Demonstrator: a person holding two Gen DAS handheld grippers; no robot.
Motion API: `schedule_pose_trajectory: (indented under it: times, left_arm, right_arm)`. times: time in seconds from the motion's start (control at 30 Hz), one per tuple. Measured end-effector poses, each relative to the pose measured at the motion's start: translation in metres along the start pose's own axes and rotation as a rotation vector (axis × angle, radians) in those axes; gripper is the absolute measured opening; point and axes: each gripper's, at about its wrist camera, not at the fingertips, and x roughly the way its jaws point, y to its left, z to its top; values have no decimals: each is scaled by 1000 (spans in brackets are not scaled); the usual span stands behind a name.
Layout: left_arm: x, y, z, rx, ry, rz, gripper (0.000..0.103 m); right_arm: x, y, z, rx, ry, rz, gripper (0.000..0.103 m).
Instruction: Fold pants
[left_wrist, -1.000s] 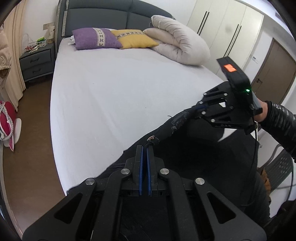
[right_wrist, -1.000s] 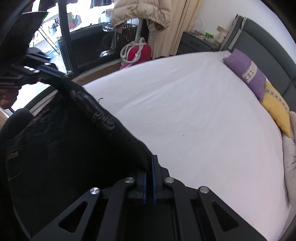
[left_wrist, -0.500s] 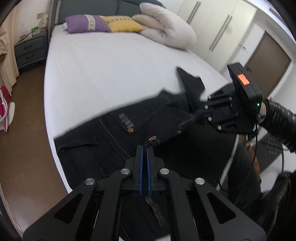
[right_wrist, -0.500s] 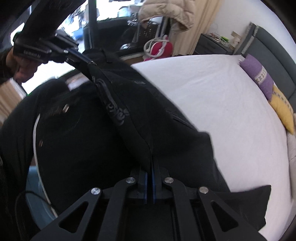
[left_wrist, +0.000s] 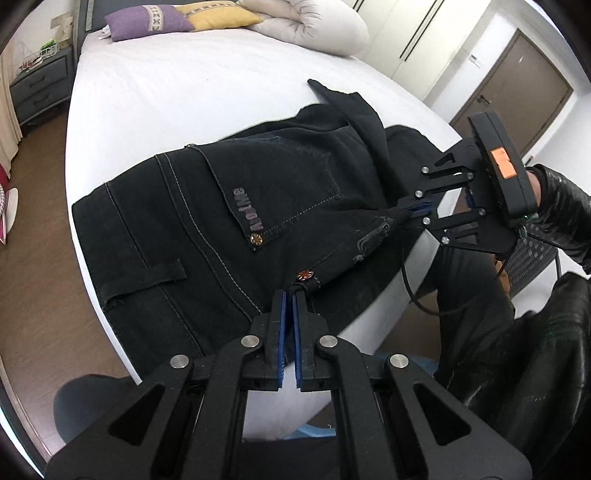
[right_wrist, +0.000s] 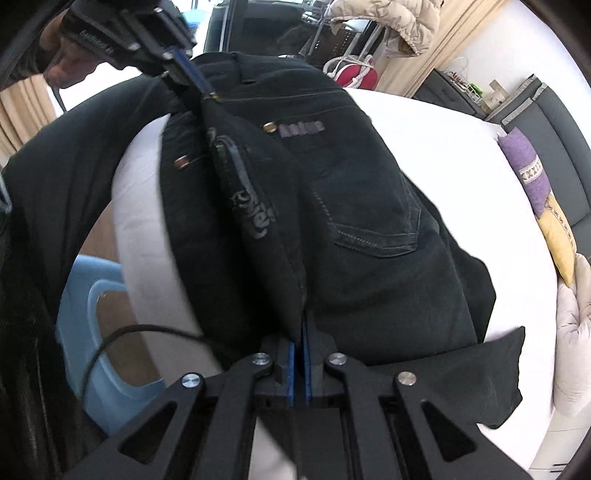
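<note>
Jeans: one black pair (left_wrist: 229, 206) on my bed (left_wrist: 184, 92).
Tools: my left tool (left_wrist: 289, 295) and right tool (right_wrist: 300, 332), both clamped on its waistband.
Pillows: two.

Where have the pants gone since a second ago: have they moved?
Yes. The pants have come forward onto the bed, toward the pillows.

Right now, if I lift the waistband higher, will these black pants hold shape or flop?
Probably flop: the pants sag between the left gripper and right gripper. Thick denim seams suggest some weight. One leg already drapes over the bed edge.
</note>
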Motion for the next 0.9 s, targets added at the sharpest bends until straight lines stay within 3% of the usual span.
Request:
schedule_pose_trajectory:
  times: [0.37, 0.57, 0.8, 0.9]
  left_arm:
    - [12, -7, 8, 4, 47, -1, 2]
    - [40, 3, 8, -92, 75, 25, 6]
    - [8, -7, 8, -58, 56, 28, 8]
    - [-8, -14, 16, -59, 7, 21, 8]
  right_arm:
    - [-6, 12, -3, 43, 30, -16, 4]
    - [18, 22, -1, 62, 74, -44, 5]
    - [15, 20, -3, 148, 54, -62, 6]
    - [15, 19, -3, 167, 57, -70, 6]
